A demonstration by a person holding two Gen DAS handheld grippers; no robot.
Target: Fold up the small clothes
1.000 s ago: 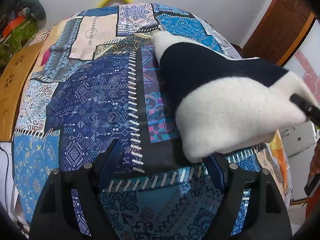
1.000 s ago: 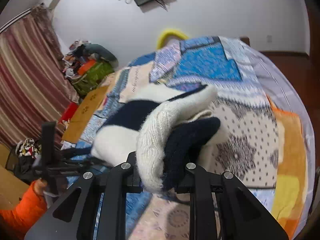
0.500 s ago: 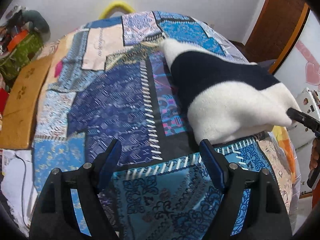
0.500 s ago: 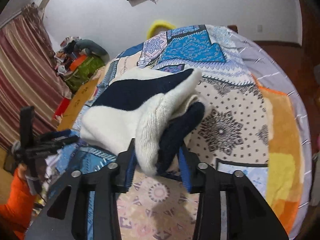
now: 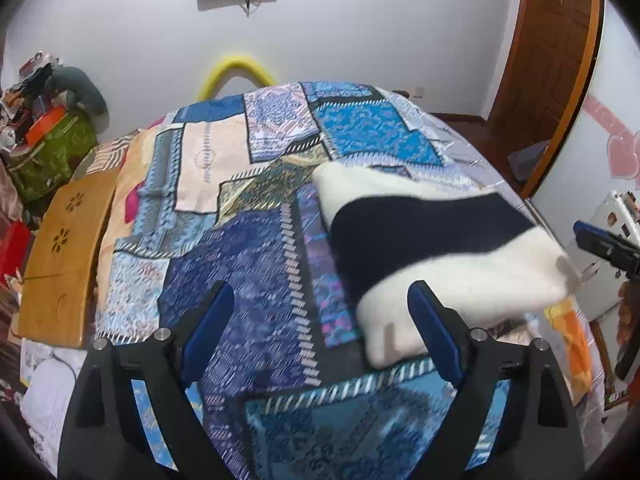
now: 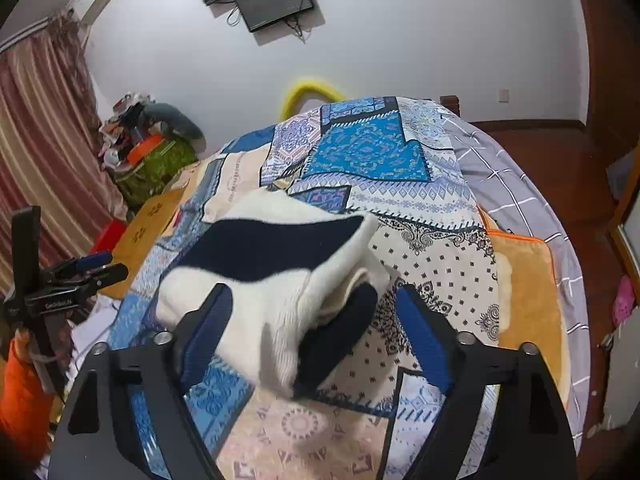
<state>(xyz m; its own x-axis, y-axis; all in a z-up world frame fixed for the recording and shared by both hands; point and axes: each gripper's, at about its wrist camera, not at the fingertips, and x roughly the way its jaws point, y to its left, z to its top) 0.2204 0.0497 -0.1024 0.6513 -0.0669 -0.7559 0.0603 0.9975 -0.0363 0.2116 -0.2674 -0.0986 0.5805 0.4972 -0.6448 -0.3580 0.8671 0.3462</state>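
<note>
A folded white and navy knitted garment lies on the patchwork bedspread, right of centre in the left wrist view. It also shows in the right wrist view, its thick folded end toward the camera. My left gripper is open and empty, its right finger beside the garment's near white corner. My right gripper is open, its jaws wide on either side of the folded end, not gripping it. Each gripper shows in the other's view, the right one and the left one.
A wooden lap table lies at the bed's left edge. A green bag with clutter stands at the back left. An orange blanket covers the bed's right side. A wooden door is at the right.
My right gripper has opened and let go of the garment's folded end, which now rests on the bed. Both grippers have pulled back and risen from the garment.
</note>
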